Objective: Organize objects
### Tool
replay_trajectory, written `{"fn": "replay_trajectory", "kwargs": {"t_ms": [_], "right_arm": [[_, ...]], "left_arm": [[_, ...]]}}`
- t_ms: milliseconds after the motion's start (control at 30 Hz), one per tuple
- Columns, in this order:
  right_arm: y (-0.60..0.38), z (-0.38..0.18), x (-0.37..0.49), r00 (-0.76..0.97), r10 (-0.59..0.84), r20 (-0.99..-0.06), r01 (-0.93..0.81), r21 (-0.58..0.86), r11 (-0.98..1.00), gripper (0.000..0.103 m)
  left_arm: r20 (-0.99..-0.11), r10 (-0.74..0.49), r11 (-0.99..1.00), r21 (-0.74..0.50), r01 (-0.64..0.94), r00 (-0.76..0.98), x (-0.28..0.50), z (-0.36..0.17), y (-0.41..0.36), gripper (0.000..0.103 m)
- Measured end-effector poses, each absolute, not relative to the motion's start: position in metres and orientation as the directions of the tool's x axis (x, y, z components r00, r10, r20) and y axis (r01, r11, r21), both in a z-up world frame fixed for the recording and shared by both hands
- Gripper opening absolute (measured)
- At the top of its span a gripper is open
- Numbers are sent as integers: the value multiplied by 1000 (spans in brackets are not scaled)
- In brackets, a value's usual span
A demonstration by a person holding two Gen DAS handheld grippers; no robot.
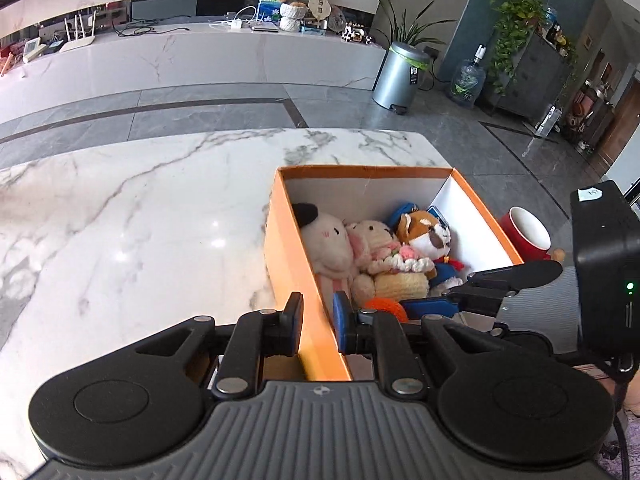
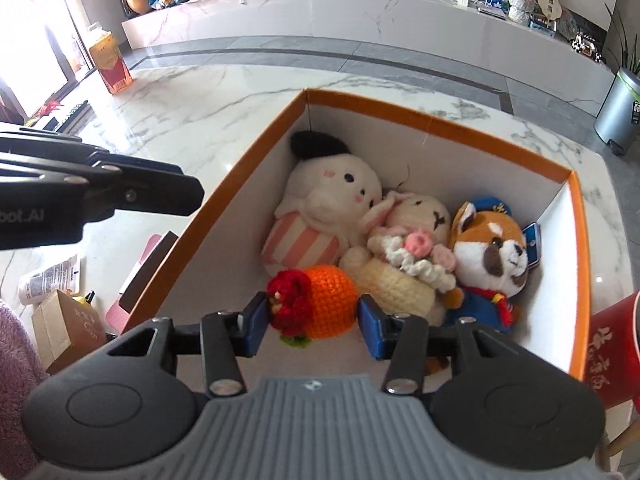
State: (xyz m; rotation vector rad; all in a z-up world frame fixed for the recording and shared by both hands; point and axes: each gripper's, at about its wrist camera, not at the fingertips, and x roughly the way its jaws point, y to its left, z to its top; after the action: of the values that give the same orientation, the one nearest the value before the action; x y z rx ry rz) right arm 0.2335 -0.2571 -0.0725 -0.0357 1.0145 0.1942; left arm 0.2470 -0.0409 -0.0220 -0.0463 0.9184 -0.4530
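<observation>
- Marble table [image 1: 120,216]: polished, glossy, grey-veined.
- Box [image 2: 440,120]: matt orange cardboard, white inside.
- Orange toy [image 2: 330,300]: rough crocheted yarn.
- Fox toy [image 2: 494,252]: soft plush cloth.
- Bin [image 1: 400,76]: brushed metal.
- Red cup [image 1: 528,232]: glossy.

Box [image 2: 448,124] on the table [image 2: 192,92], toward its right end. Inside, along the far wall, left to right: large plush [image 2: 332,200], knitted rabbit [image 2: 412,236], fox plush [image 2: 496,256]. Crocheted ball [image 2: 324,300] in front of the large plush, between the jaws of the right gripper [image 2: 312,320]. Cup [image 1: 528,232] outside the box, against its right wall. Small carton [image 2: 68,320] and tube [image 2: 48,280] left of the box.
</observation>
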Motion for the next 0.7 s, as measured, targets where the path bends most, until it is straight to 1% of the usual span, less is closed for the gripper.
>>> {"fn": "replay_trajectory", "kwargs": {"t_ms": [133,267,500,700], "right_arm": [[-248,-89,243,483,98,-870,-190,5,982,50],[-250,-99,250,441,92,-893,-170,17,985,50],[-251,-106,257,435,71,-898,-150,5,989,51],[-251,-102,253,436,69,-897,-162,-3,987,53]], "left_arm": [[-751,-420,895,-252,368,510,248,-28,-39,20],[-748,-433,888,-259,380,502,248,-33,-38,20],[-746,-447,883,-277,379,494,246,-36,-36,20],[-747,-436,887,-262,379,503,240,-30,-36,20]]}}
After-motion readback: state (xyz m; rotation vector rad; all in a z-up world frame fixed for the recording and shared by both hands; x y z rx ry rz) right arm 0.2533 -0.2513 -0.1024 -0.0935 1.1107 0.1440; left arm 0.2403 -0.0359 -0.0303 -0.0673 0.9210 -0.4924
